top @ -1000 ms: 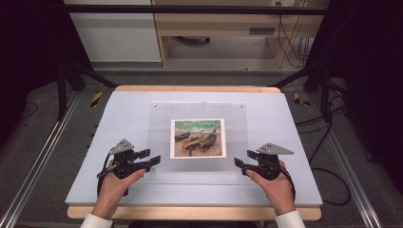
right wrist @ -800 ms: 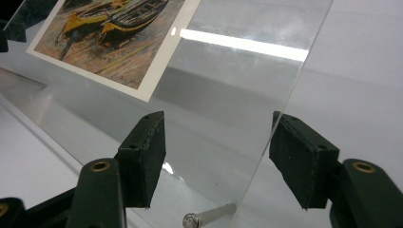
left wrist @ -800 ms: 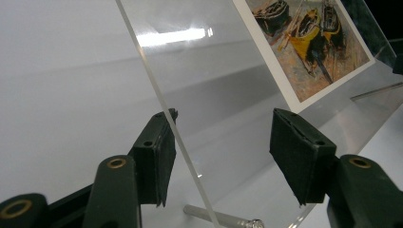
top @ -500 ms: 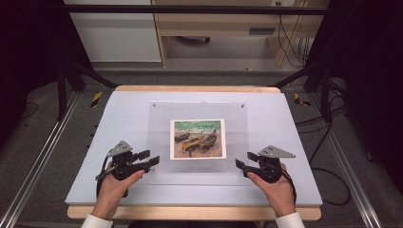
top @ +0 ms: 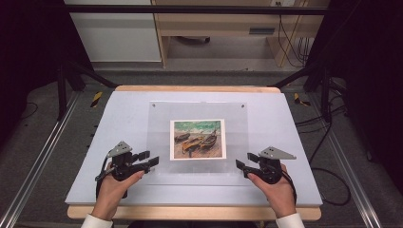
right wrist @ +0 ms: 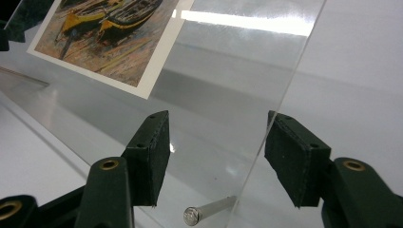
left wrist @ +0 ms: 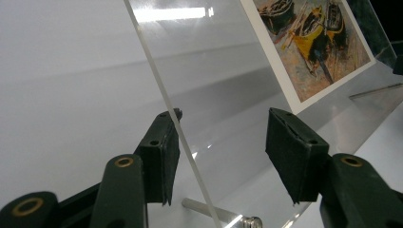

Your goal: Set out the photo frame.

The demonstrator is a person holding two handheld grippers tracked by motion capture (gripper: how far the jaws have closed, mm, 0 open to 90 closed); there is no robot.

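A clear acrylic frame (top: 233,123) lies flat on the white table, with a print of beached boats (top: 197,138) at its middle. My left gripper (top: 149,158) points at the frame's near-left corner. Its jaws have just been closing, and the sheet's edge (left wrist: 152,76) runs between them close to one pad, a gap still showing. My right gripper (top: 244,160) points at the near-right corner, and its jaws have also been closing. There the sheet's edge (right wrist: 290,76) lies between the pads, which stand apart. A metal standoff pin (left wrist: 223,216) (right wrist: 209,209) sits under each corner.
The white table top (top: 119,118) has a wooden rim at front and back. Metal rails run along both sides on the floor. Cables lie on the floor at the right, and a cabinet stands behind the table.
Both pairs of jaws look slightly narrower than a second ago. The hands, the frame and the print stay where they were.
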